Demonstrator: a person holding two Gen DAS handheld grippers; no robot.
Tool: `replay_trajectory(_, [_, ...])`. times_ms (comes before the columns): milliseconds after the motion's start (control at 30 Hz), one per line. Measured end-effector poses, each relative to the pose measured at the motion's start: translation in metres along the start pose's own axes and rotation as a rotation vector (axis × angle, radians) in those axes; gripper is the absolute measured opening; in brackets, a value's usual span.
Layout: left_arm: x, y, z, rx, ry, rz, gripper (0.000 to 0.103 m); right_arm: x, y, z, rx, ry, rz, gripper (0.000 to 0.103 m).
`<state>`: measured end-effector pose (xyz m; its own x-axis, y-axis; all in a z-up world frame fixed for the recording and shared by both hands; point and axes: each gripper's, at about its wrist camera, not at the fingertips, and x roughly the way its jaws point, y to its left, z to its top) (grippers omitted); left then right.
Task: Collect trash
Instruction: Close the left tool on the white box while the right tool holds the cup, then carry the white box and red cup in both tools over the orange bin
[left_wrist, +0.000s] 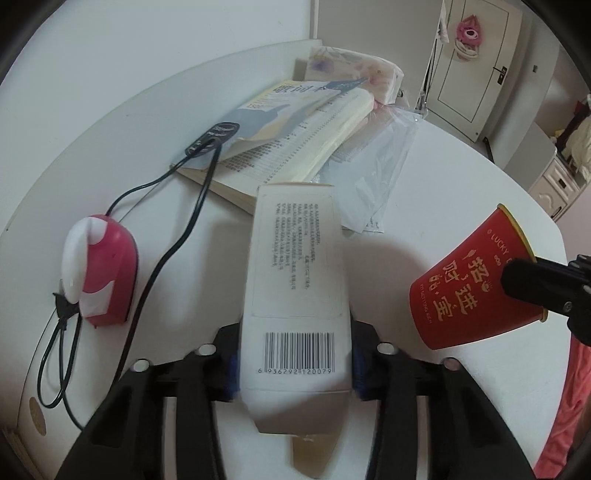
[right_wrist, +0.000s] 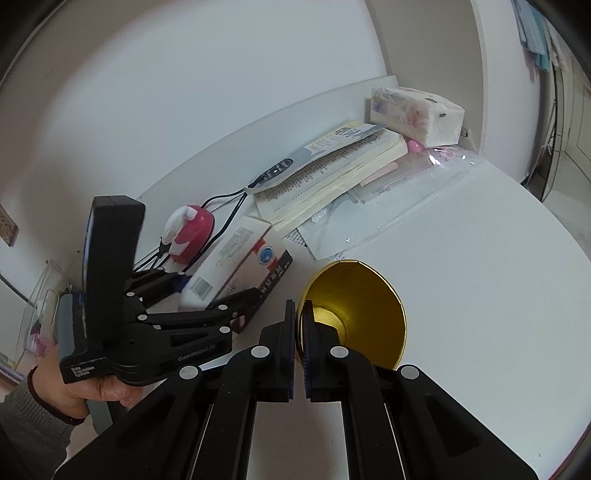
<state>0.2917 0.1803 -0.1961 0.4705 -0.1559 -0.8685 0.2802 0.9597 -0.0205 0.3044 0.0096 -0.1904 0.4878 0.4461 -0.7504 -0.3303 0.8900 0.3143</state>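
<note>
A long white carton (left_wrist: 295, 258) with a barcode and small print lies between the blue pads of my left gripper (left_wrist: 295, 354), which press on its two sides. Its far end points at the books. In the right wrist view the same carton (right_wrist: 236, 254) shows a red and blue logo, with the left gripper (right_wrist: 210, 291) around its near end. My right gripper (right_wrist: 301, 325) is shut on the rim of a red paper cup (right_wrist: 362, 306) with a gold inside. The cup (left_wrist: 469, 280) is tilted above the table to the right of the carton.
On the white round table (left_wrist: 461, 177) a pink and white device (left_wrist: 99, 269) with a black cable lies left of the carton. Behind are a stack of open books (left_wrist: 295, 136), a clear plastic bag (left_wrist: 376, 173) and a tissue pack (left_wrist: 354, 70). A hand (right_wrist: 96, 391) holds the left gripper.
</note>
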Motion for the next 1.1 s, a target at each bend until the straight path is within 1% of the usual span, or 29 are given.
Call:
replay_trajectory(167, [-0.002,0.001,0.0,-0.023,-0.013,-0.003,0.043,-0.001,0.0,-0.001,0.008,-0.006,0.0,0.004])
replay_trajectory(367, [-0.016,-0.003,-0.003,-0.032,-0.019,-0.007,0.043,-0.009,-0.003,-0.003,0.009,-0.013,0.01,0.004])
replay_trajectory(567, [-0.036,-0.022,-0.006,-0.025,-0.034,-0.001,0.043,-0.03,-0.008,-0.008,0.017,-0.044,0.019,0.004])
replay_trajectory(700, [-0.051,-0.048,-0.008,-0.003,-0.044,-0.007,0.043,-0.053,-0.017,-0.016,0.026,-0.067,0.014,0.004])
replay_trajectory(867, [-0.062,-0.092,-0.011,0.046,-0.055,-0.018,0.043,-0.089,-0.041,-0.036,0.054,-0.101,-0.002,0.004])
replay_trajectory(1100, [-0.072,-0.182,-0.013,0.147,-0.064,-0.071,0.043,-0.152,-0.094,-0.078,0.127,-0.152,-0.051,0.004])
